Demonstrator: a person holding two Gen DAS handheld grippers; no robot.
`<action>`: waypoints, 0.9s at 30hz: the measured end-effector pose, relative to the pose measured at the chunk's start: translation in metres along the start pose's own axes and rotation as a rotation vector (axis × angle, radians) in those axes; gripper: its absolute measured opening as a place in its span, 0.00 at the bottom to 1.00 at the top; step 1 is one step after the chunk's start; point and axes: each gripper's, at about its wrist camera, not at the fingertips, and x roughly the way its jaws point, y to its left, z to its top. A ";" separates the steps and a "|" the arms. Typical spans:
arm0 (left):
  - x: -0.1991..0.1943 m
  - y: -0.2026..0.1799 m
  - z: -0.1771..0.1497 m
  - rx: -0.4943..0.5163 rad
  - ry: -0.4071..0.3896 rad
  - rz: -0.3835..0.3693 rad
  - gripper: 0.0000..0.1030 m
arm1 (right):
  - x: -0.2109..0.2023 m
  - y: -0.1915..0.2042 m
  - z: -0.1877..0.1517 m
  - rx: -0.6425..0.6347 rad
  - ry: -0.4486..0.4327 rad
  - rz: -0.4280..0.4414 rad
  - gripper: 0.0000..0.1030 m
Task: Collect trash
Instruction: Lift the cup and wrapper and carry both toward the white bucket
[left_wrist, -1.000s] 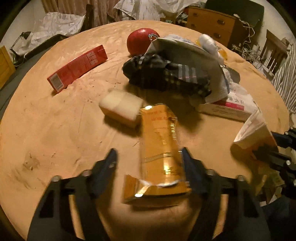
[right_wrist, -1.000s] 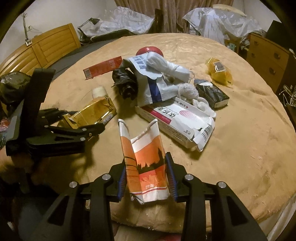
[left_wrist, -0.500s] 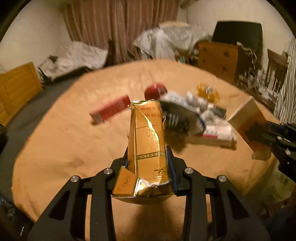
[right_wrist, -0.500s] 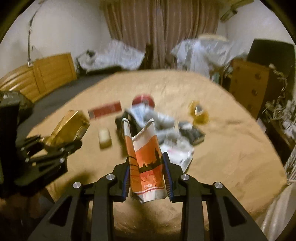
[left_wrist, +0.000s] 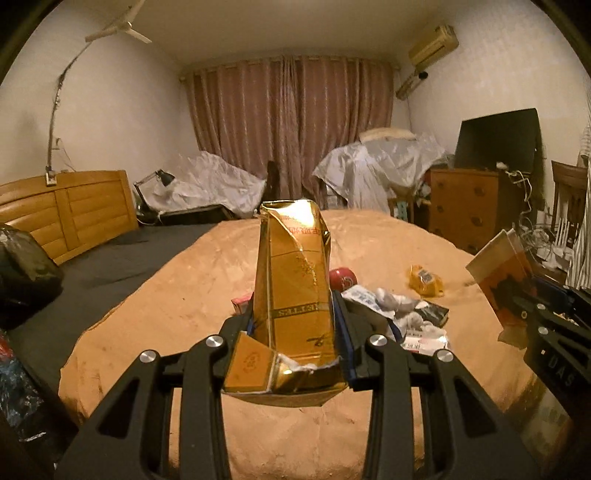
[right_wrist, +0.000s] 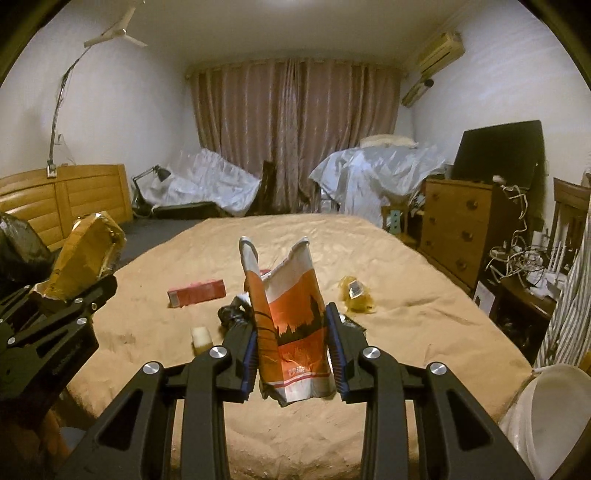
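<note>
Only from the right wrist: white bucket (right_wrist: 546, 417) (perhaps), both grippers (right_wrist: 291, 354) clamped on cartons (right_wrist: 291, 332).

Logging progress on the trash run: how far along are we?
Nothing visibly binned yet. In hand: left gripper clamps the gold carton, right gripper clamps the orange paper bag, both lifted off the bed. Left on the bed: red box, yellow wrapper, sponge block, red ball, and the wrapper pile.
</note>
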 end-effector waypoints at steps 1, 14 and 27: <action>-0.001 -0.002 0.000 0.004 -0.003 0.003 0.34 | -0.002 -0.001 0.000 -0.001 -0.001 0.001 0.33; -0.001 -0.002 0.005 0.006 0.020 -0.038 0.34 | -0.013 -0.012 0.008 0.024 0.014 0.002 0.33; -0.004 -0.078 0.022 0.057 0.023 -0.229 0.34 | -0.065 -0.101 0.031 0.050 0.025 -0.141 0.33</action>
